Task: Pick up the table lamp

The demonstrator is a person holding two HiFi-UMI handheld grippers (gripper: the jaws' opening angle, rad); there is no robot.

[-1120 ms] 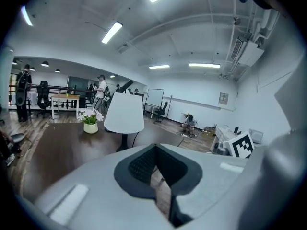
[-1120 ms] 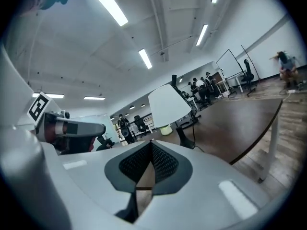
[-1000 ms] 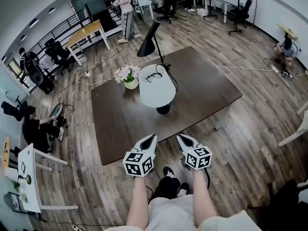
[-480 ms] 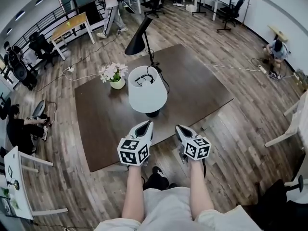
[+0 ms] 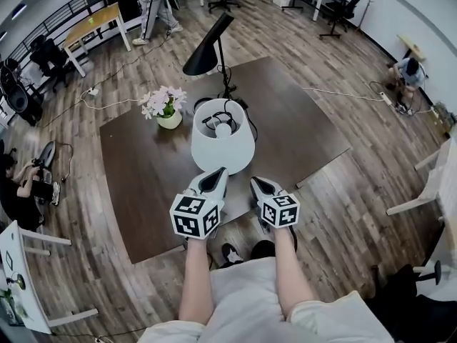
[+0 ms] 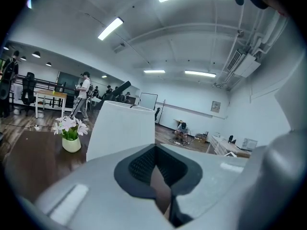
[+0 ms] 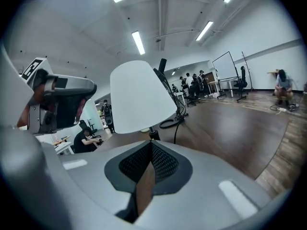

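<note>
Risk first: jaws clenched on both tongs, left gripper (image 5: 216, 174) and right gripper (image 5: 257, 184), with nothing between them, so no way round anything without opening. Poised just short of the white table lamp with tapered fabric shade (image 5: 223, 145), upright on the dark brown wooden table (image 5: 307, 131) near its front edge. Likely to dent or skew the soft shade if squeezed there. Likelier to tip the whole lamp if nudged with shut tips. Possible snag on lifting: black cord (image 7: 169, 122) coiled on the table just behind, toward the black cone-shaded lamp (image 5: 203, 52). Possible knock to the white flowers in a pale pot (image 5: 164, 106) off to the left. Writing: none readable. Only black-and-white square markers on the gripper cubes, and no brand visible on the lamp.
</note>
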